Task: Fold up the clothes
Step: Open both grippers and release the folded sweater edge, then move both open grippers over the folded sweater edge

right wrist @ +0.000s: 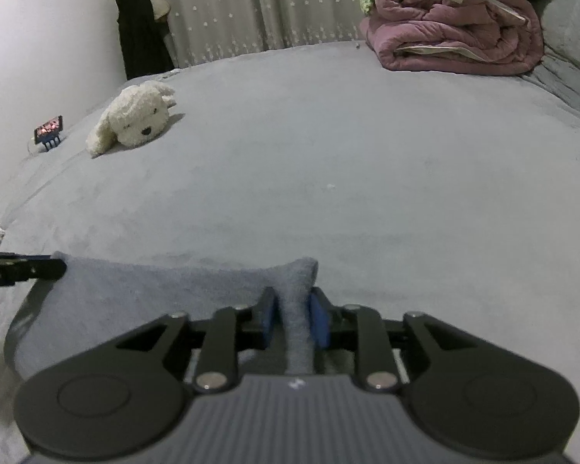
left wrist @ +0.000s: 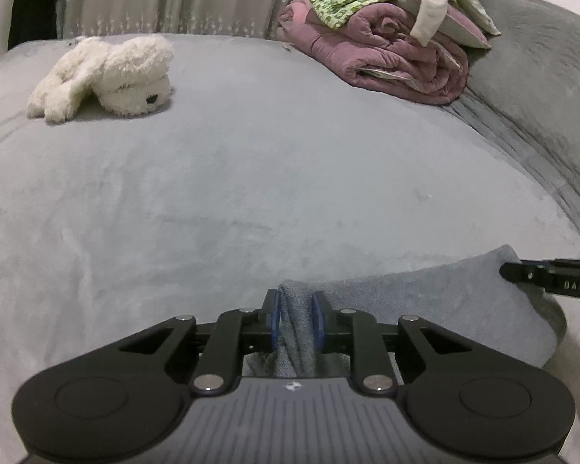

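While both grippers worked the near edge of the bed point(left wrist: 251, 178), the grey-blue garment point(left wrist: 425, 294) lay flat there. The left gripper point(left wrist: 297, 323) had its jaws nearly closed, pinching a bunched corner; the right gripper point(right wrist: 293, 319) likewise clamped the other corner. The cloth looked soft, light and limp, likely to sag, so corners seemed the best hold. A plush dog point(left wrist: 108, 77) lay far left.

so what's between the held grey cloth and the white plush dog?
Nothing: only bare grey bedspread lies between the grey cloth and the plush dog. The right wrist view shows it too.
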